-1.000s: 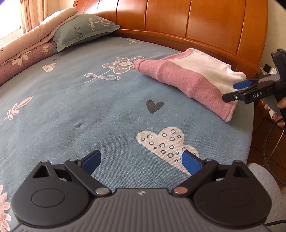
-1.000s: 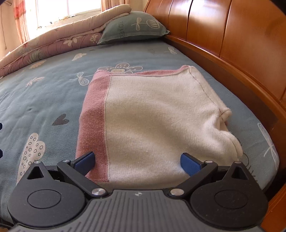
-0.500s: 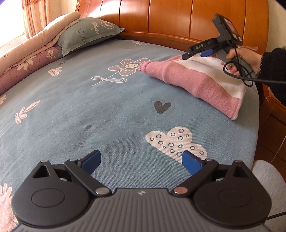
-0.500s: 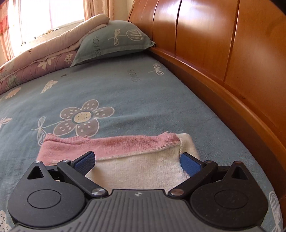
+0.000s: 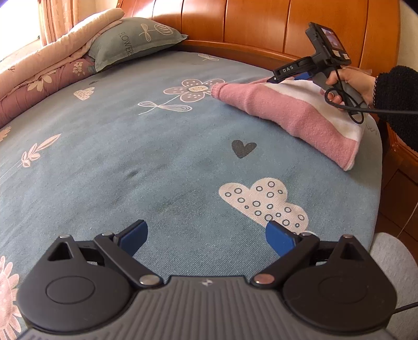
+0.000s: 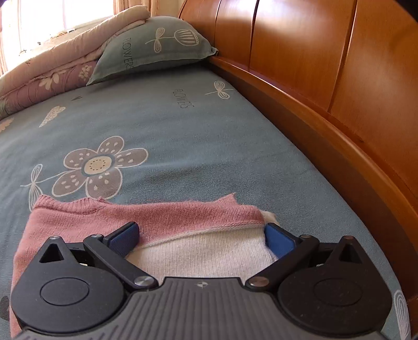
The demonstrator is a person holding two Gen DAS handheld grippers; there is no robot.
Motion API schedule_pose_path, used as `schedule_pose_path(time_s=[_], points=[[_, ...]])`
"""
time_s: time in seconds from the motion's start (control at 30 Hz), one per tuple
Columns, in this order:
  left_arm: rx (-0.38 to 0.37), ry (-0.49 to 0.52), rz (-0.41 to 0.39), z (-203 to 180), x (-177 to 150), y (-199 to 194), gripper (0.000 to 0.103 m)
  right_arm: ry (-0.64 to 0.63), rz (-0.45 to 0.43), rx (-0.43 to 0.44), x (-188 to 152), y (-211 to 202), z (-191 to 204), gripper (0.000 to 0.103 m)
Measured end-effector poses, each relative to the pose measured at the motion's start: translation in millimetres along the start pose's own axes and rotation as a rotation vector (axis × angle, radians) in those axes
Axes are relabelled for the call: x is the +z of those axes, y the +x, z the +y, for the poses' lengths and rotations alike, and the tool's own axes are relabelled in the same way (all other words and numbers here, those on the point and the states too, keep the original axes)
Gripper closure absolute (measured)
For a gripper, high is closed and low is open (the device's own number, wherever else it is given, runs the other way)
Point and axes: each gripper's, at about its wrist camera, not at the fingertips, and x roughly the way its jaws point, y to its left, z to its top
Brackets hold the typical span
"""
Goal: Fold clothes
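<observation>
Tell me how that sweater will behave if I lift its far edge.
The sweater is a soft knit, so it will probably droop, not hold flat. Being folded in layers, it may come apart. Likely light, and unlikely to slip from the open right gripper once shut.

Bed: my view runs across a blue-grey sheet point(image 5: 162, 146) printed with flowers, hearts and clouds.
Headboard: glossy orange-brown wood panels point(image 6: 326, 68) along the bed's far edge.
Pillow: grey-green, lettered "FLOWERS" point(image 6: 156, 49), at the far corner.
Quilt: folded pink and beige bedding point(image 5: 47, 75) beside the pillow.
Window: bright daylight behind curtains point(image 6: 52, 15).
</observation>
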Motion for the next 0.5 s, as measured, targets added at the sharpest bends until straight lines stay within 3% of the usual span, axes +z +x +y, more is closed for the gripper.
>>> schedule_pose_path(time_s=[0.1, 0.23, 0.33, 0.5], points=[[0.007, -0.002, -0.001, 4, -1, -5, 0.006, 0.026, -0.010, 0.032, 5, -25, 8, 0.000], [0.012, -0.032, -0.009, 7, -3, -8, 0.006, -0.040, -0.046, 0.148, -6, -61, 40, 0.000], [0.004, -0.029, -0.007, 3, -4, -12, 0.006, -0.168, 0.028, 0.084, -22, -44, 70, 0.000], [0.019, 0.010, -0.022, 1, -7, -32, 0.006, -0.112, 0.018, 0.050, -28, -46, 77, 0.000]])
